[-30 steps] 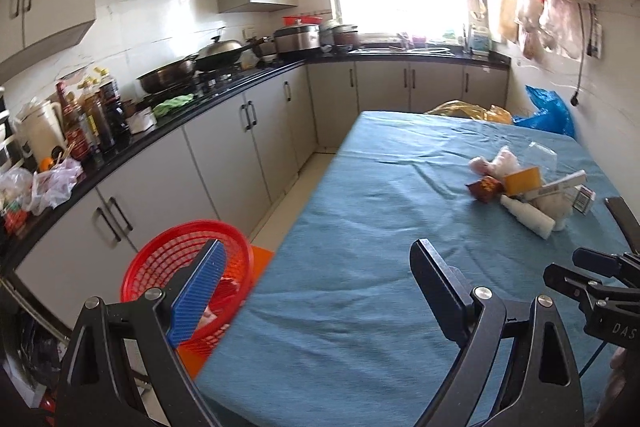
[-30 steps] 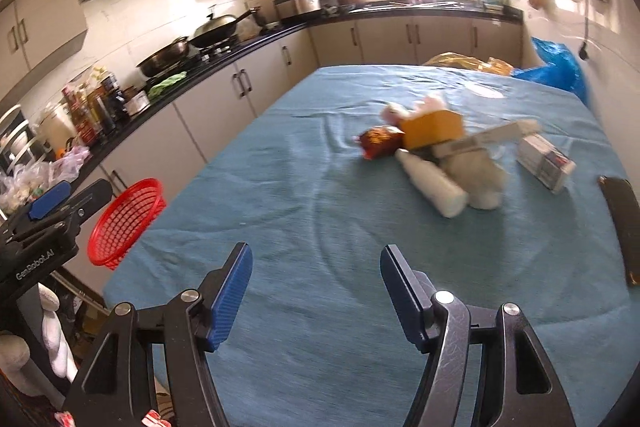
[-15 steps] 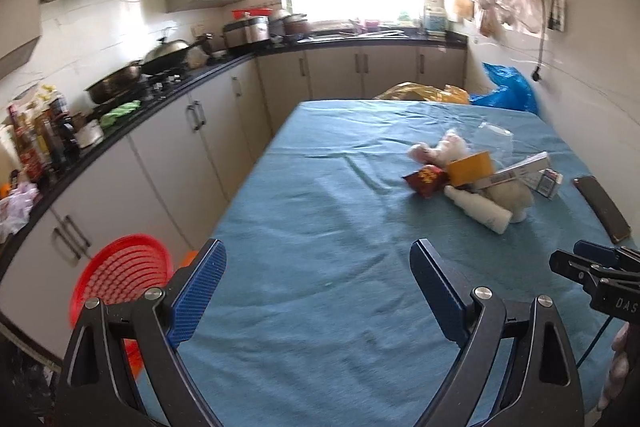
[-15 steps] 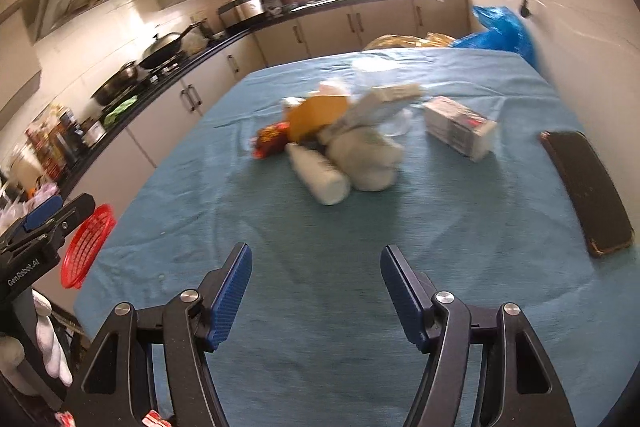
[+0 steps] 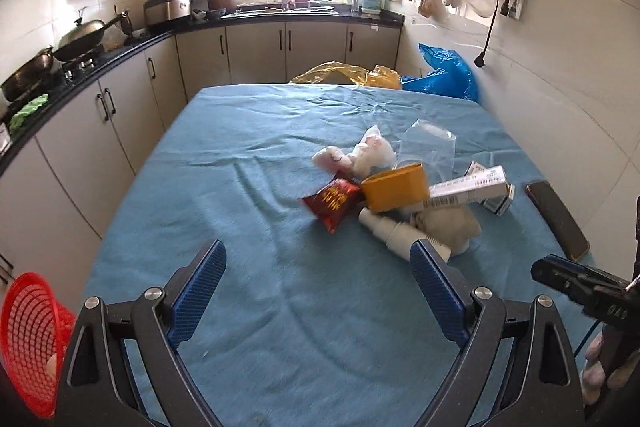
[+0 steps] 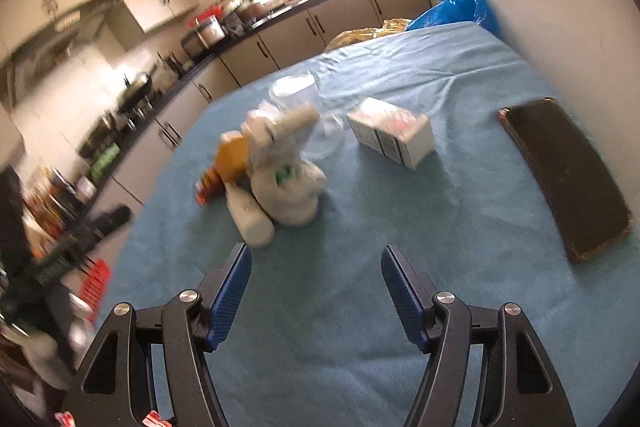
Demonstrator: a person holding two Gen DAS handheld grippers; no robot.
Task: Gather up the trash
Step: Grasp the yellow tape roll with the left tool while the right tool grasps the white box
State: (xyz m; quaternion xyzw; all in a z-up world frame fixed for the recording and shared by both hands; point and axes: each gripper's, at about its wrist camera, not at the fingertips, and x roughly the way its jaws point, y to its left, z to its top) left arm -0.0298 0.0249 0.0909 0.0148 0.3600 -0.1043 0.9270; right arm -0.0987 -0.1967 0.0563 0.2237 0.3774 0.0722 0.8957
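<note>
A heap of trash lies on the blue tablecloth (image 5: 256, 211): a red snack wrapper (image 5: 334, 201), an orange box (image 5: 396, 187), a white bottle (image 5: 394, 233), crumpled tissue (image 5: 448, 223), a long white carton (image 5: 468, 187) and a clear plastic bag (image 5: 430, 143). My left gripper (image 5: 318, 283) stands open in front of the heap, nothing between its fingers. In the right wrist view the white bottle (image 6: 250, 217) and the tissue wad (image 6: 288, 187) lie just ahead of my right gripper (image 6: 316, 287), which is open and empty. A small white box (image 6: 394, 137) sits further right.
A red basket (image 5: 28, 343) stands on the floor at the table's left corner. A dark phone (image 6: 568, 171) lies near the right wall. Kitchen cabinets (image 5: 92, 131) run along the left; yellow and blue bags (image 5: 440, 75) sit beyond the table's far end.
Both grippers swung right and came closer to the trash heap, which now looks larger and nearer. The red basket slid to the left edge of the left view. The right view tilted.
</note>
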